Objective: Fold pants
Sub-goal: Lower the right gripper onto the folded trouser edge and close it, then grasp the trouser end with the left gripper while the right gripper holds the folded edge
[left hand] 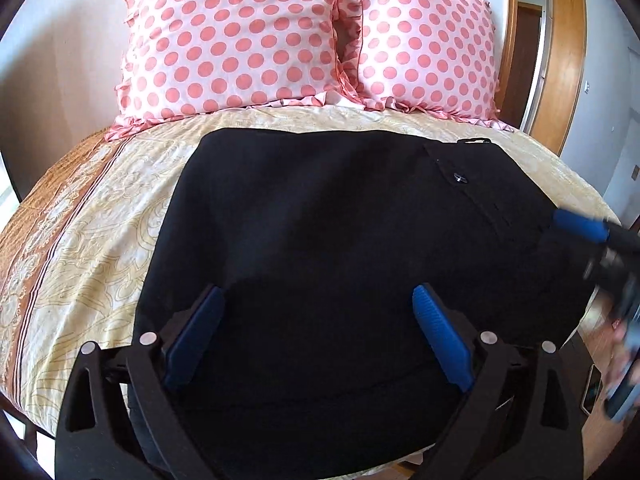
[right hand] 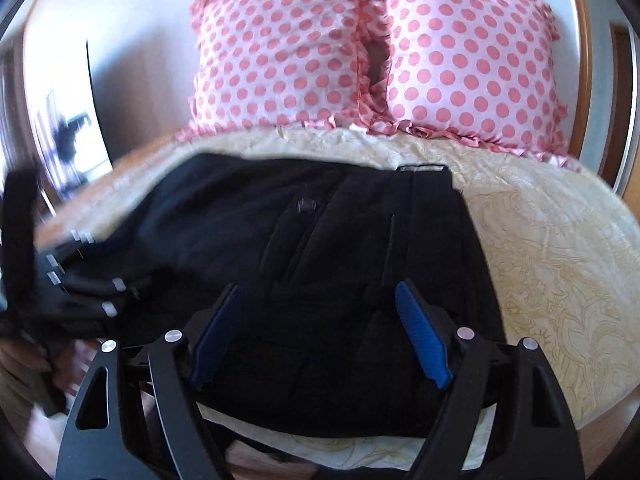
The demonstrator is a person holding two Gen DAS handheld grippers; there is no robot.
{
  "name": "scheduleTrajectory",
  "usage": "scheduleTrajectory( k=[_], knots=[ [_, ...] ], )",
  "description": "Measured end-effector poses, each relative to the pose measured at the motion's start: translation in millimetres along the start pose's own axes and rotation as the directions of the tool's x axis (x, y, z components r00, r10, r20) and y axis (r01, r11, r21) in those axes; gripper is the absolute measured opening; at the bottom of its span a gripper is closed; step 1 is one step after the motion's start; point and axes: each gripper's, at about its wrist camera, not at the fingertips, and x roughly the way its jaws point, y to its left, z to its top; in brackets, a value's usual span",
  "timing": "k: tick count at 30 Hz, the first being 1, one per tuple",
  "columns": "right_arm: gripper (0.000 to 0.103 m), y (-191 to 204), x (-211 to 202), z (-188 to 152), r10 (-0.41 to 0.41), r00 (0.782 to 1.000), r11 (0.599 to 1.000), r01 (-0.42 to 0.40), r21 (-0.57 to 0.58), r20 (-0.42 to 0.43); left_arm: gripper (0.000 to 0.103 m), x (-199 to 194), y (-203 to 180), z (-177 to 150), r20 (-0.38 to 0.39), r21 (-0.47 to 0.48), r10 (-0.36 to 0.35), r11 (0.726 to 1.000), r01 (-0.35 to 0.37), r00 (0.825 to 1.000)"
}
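Bedspread (left hand: 100,216); both claws spread above pants (left hand: 320,220)

Two pink polka-dot pillows (left hand: 228,36) (left hand: 428,44) side by side at the head of the bed, frilled edges touching. Beneath them a cream patterned bedspread (left hand: 100,232) with an orange-brown border. Wooden door frame (left hand: 568,60) at right.

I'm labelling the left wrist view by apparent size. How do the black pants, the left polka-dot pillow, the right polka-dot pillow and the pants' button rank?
1. Black pants, though nearest the camera.
2. Left polka-dot pillow.
3. Right polka-dot pillow.
4. Button.
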Motion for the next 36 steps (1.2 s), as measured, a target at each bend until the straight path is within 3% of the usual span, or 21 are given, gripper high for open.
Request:
scheduleTrajectory(
  k=[3,7,12,16,18,22,28,31,33,36],
  knots=[
    [0.08,-35.7,-5.3,30.5,-0.002,1.0,0.996,0.001,0.09,0.01,0.101,-2.3,2.1,-6.2,0.024,0.004,-0.004,1.0,0.004,1.0],
    [0.08,-77.3,33.4,58.2,0.033,0.989,0.984,-0.008,0.176,-0.142,0.101,-2.6,1.8,-5.9,0.033,-0.006,-0.011,1.0,0.011,0.999],
    [0.08,-94.0,80.1,63.9,0.077,0.957,0.978,-0.019,0.206,-0.278,0.101,-3.5,2.4,-7.2,0.036,-0.004,-0.022,1.0,0.022,0.999],
    [0.08,-95.1,99.2,59.6,0.112,0.936,0.975,-0.039,0.219,-0.333,0.101,-3.7,2.7,-7.6,0.037,-0.004,-0.029,1.0,0.029,0.999],
    [0.078,-94.3,101.8,59.0,0.117,0.937,0.976,-0.047,0.211,-0.33,0.101,-3.2,2.5,-7.7,0.04,-0.003,-0.03,1.0,0.03,0.999],
    [0.056,-86.7,102.3,61.1,0.123,0.944,0.985,-0.078,0.157,-0.306,0.101,-3.1,2.4,-8.0,0.042,-0.003,-0.03,1.0,0.03,0.999],
    [0.028,-56.9,83.3,63.4,0.049,0.976,0.997,-0.059,-0.044,-0.213,0.101,-1.8,1.3,-8.9,0.05,-0.002,-0.026,1.0,0.026,0.998],
    [0.028,-57.3,84.2,62.8,0.039,0.976,0.997,-0.052,-0.053,-0.215,0.101,-2.7,2.6,-5.3,0.046,-0.009,-0.04,0.999,0.041,0.998],
    [0.028,-64.7,89.4,62.4,0.055,0.971,0.998,-0.059,-0.012,-0.235,0.101,-7.1,9.6,3.7,0.044,-0.035,-0.09,0.995,0.092,0.995],
    [0.036,-71.8,94.3,63.2,0.07,0.965,0.997,-0.064,0.034,-0.254,0.101,-17.4,33.4,26.0,0.099,-0.109,-0.129,0.984,0.14,0.987]
  ],
)
